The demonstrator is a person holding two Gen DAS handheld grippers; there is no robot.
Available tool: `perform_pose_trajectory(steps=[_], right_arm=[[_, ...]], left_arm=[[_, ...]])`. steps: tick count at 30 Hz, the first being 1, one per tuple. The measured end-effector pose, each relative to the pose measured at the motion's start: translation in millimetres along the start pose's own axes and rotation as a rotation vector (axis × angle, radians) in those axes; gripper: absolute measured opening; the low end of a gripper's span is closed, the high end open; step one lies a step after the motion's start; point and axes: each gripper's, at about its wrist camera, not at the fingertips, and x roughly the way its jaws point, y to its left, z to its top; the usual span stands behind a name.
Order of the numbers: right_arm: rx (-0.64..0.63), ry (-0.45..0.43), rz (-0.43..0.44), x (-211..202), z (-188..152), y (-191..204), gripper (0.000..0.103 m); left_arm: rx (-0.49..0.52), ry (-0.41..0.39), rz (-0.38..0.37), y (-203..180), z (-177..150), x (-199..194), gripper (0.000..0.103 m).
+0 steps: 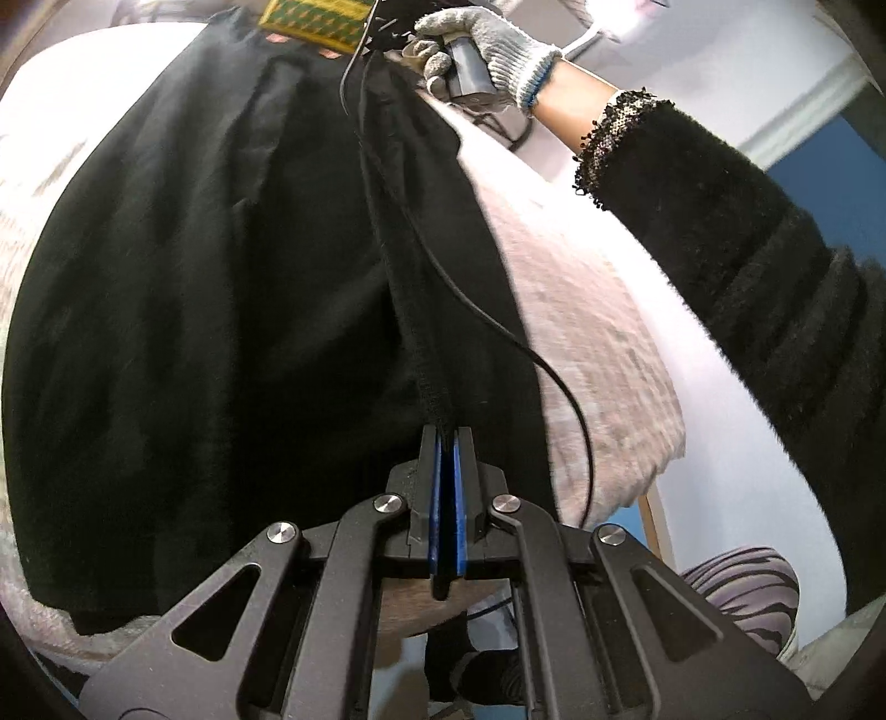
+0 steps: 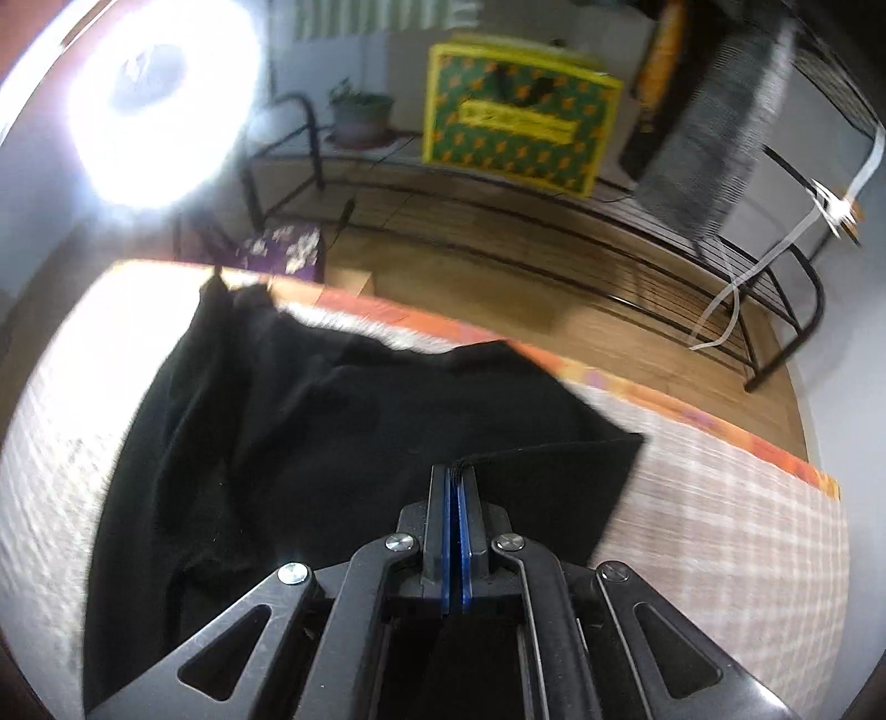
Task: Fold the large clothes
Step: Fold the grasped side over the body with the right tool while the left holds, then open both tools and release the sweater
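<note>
A large black garment lies spread over a pale checked cover. My left gripper is shut on the garment's ribbed edge, which runs taut from its jaws toward the far end. There a person's gloved hand holds the other gripper above the same edge. In the right wrist view, my right gripper is shut on a folded edge of the black garment, with the cloth pinched between the blue pads. The garment drapes down and left from it across the checked cover.
A thin black cable hangs over the garment. The person's black sleeve crosses the right side. Beyond the cover's orange border are a wooden floor, a black metal rack, a green and yellow box and a bright ring lamp.
</note>
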Motion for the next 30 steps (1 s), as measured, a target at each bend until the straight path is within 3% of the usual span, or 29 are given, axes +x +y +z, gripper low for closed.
perform_pose_trajectory(steps=[4,8,10,11,13,20,30], right_arm=[[-0.011,0.037,0.011,29.2,-7.2,15.0,0.000],[-0.012,0.013,0.022,33.6,-10.3,19.6,0.002],[0.017,0.011,0.055,26.5,-9.8,11.6,0.009],[0.035,-0.003,0.064,19.3,-9.8,6.7,0.023],[0.061,-0.048,0.081,-0.7,-12.4,-3.1,0.032],[0.222,-0.184,0.241,-117.0,-44.7,-70.4,0.033],[0.314,-0.292,0.274,-271.0,-161.9,-113.4,0.038]], left_arm=[[-0.008,0.010,0.014,3.9,-2.4,4.1,0.001],[-0.003,0.014,0.031,3.2,-4.3,6.5,0.001],[-0.005,0.017,0.041,3.4,-2.8,7.6,0.001],[-0.001,0.017,0.047,3.7,-3.4,8.1,0.001],[0.016,0.010,0.067,-0.4,-7.3,7.0,0.001],[0.069,0.004,0.113,-13.3,-14.6,-6.1,0.001],[0.168,-0.100,0.103,-35.0,-23.9,-47.0,0.001]])
